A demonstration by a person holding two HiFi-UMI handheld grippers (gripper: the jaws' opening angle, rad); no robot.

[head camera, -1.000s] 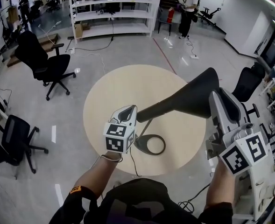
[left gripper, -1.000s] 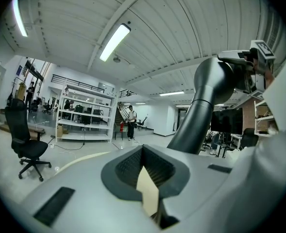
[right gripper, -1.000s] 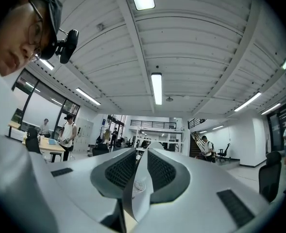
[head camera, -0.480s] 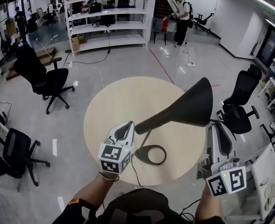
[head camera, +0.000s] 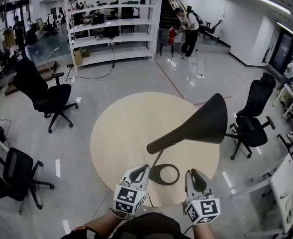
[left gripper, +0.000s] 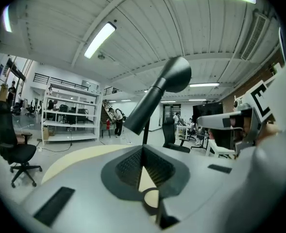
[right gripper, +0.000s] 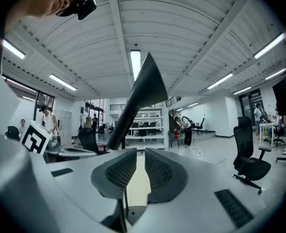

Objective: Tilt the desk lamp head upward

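Round beige tabletop (head camera: 121, 128): you've drawn your two claws back to its near edge. Left claw (head camera: 139, 170) is clenched on nothing. The one black desk lamp (head camera: 164, 174) stands between them, its flared head (head camera: 203, 119) let go and angled up, so the tilt looks done. Right claw (head camera: 193, 175) is slightly parted, empty.

One lamp, one table, two grippers

One desk lamp (head camera: 196, 123); one round table (head camera: 116, 133); a left gripper (head camera: 140, 169) and a right gripper (head camera: 192, 175). Three office chairs show plainly: far-left chair (head camera: 44, 96), near-left chair (head camera: 12, 176), right chair (head camera: 250, 121). One shelving unit (head camera: 111, 24). One standing person (head camera: 188, 26); farther figures are too small to count.
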